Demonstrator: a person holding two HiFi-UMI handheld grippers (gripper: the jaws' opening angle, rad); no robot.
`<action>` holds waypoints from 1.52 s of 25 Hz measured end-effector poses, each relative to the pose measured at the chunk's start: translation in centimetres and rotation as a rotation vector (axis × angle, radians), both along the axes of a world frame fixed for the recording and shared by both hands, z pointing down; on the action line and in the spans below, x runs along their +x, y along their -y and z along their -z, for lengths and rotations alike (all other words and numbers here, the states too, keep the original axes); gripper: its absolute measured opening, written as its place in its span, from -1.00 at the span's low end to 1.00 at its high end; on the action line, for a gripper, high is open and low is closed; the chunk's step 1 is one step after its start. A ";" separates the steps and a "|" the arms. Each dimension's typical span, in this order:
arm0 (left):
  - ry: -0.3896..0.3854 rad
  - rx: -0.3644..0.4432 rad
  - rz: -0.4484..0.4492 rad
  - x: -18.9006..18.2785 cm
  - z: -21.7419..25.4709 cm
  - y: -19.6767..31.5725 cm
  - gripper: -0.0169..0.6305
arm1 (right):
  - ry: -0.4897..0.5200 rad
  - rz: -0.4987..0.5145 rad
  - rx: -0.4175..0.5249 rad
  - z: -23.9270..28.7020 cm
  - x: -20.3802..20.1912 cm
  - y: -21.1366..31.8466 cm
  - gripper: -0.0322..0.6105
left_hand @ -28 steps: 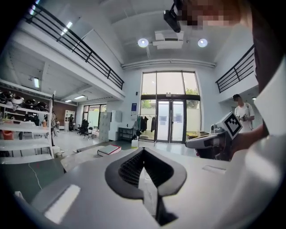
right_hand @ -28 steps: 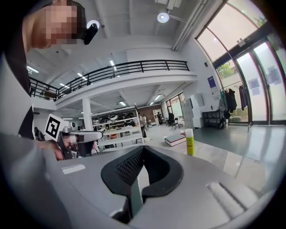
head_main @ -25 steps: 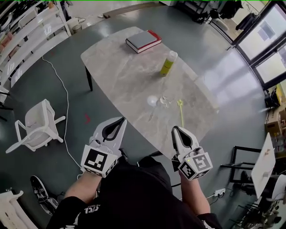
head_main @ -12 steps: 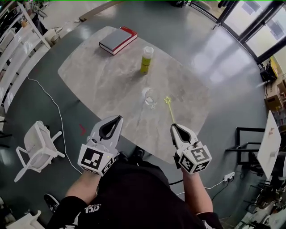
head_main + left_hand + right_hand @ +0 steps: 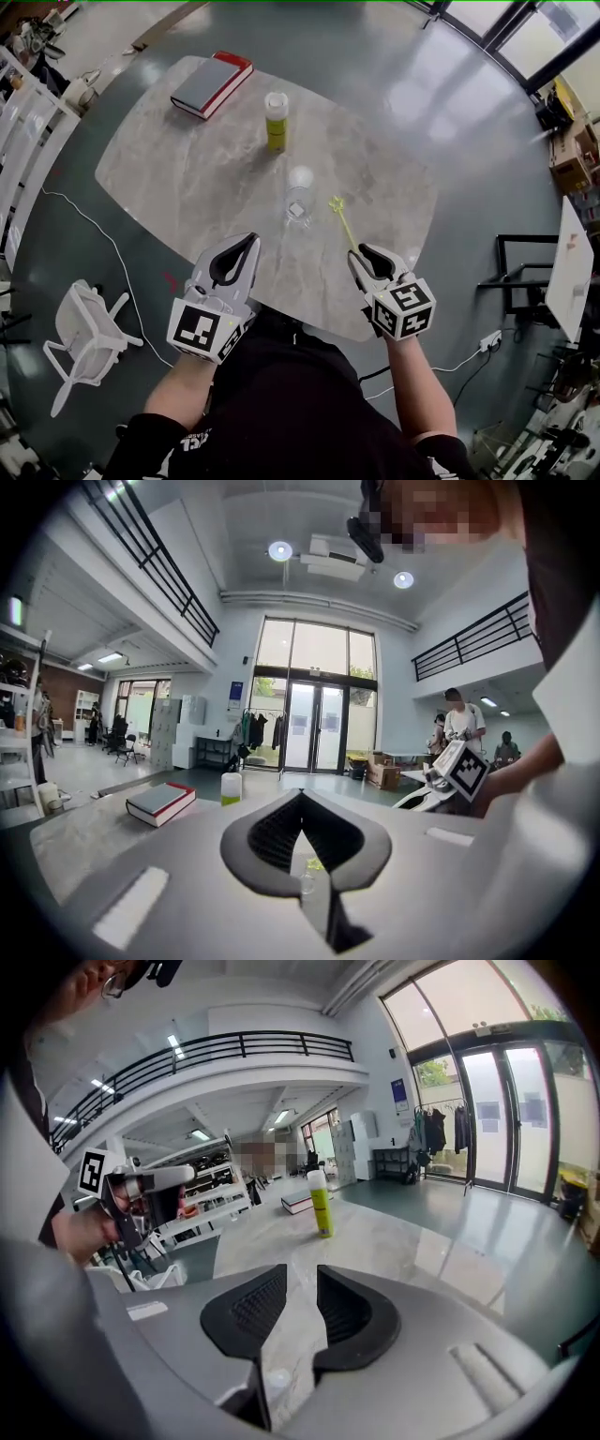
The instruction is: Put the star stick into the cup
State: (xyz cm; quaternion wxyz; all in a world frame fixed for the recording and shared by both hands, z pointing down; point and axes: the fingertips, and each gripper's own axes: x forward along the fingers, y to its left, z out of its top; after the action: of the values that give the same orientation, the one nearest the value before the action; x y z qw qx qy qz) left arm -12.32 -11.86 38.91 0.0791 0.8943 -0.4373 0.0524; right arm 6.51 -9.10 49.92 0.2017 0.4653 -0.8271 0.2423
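The yellow star stick (image 5: 341, 223) lies flat on the marble table (image 5: 178, 178), star end away from me, just right of the clear cup (image 5: 299, 194), which stands upright. My right gripper (image 5: 373, 254) hovers at the stick's near end; its jaws have just been opening and stand apart with nothing between them, as the right gripper view (image 5: 302, 1271) also shows. My left gripper (image 5: 249, 242) is over the table's near edge, below and left of the cup. Its tips (image 5: 300, 796) meet with nothing held.
A yellow-green bottle (image 5: 276, 120) stands behind the cup, with a red-edged grey book (image 5: 210, 82) at the far left corner. A white chair (image 5: 89, 337) sits on the floor at my left. A cable (image 5: 108, 248) runs beside it.
Both grippers have come forward from over my lap to the table's near edge. The right gripper's jaws went from shut to apart. The cup and the stick lie closer in view.
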 end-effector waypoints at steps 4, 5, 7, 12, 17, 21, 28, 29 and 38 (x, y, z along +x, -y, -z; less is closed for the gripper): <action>0.004 -0.020 -0.026 0.3 -1.4 1.8 -0.95 | -0.048 -0.013 -0.058 -2.5 0.4 1.3 -0.47; 0.007 -0.024 -0.032 0.4 -1.8 2.2 -0.95 | -0.061 -0.016 -0.074 -3.3 0.6 1.6 -0.46; 0.012 -0.030 -0.044 0.6 -2.5 2.9 -0.95 | -0.082 -0.023 -0.108 -4.9 0.9 2.2 -0.42; 0.061 -0.082 -0.051 0.8 -4.7 4.5 -0.95 | -0.103 -0.034 -0.187 -9.0 1.6 3.3 -0.30; 0.075 -0.088 -0.082 1.8 -7.0 5.9 -0.95 | -0.145 -0.031 -0.251 -13.1 2.9 4.8 -0.26; 0.084 -0.108 -0.105 2.2 -8.6 6.5 -0.95 | -0.178 -0.010 -0.298 -15.9 3.2 5.7 -0.22; 0.109 -0.155 -0.109 2.3 -11.3 7.2 -0.95 | -0.240 0.009 -0.364 -19.5 3.6 6.7 -0.34; 0.112 -0.167 -0.114 2.3 -11.7 7.0 -0.95 | -0.247 0.008 -0.372 -19.9 3.7 6.8 -0.38; 0.084 -0.158 -0.103 2.0 -13.1 7.5 -0.95 | -0.299 0.025 -0.429 -22.4 4.5 6.5 -0.47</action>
State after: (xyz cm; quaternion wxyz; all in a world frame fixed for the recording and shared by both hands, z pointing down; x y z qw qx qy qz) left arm -10.35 -19.31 52.02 0.1281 0.9036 -0.3881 0.1280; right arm 11.06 -15.60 72.35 0.4185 0.4325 -0.7235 0.3383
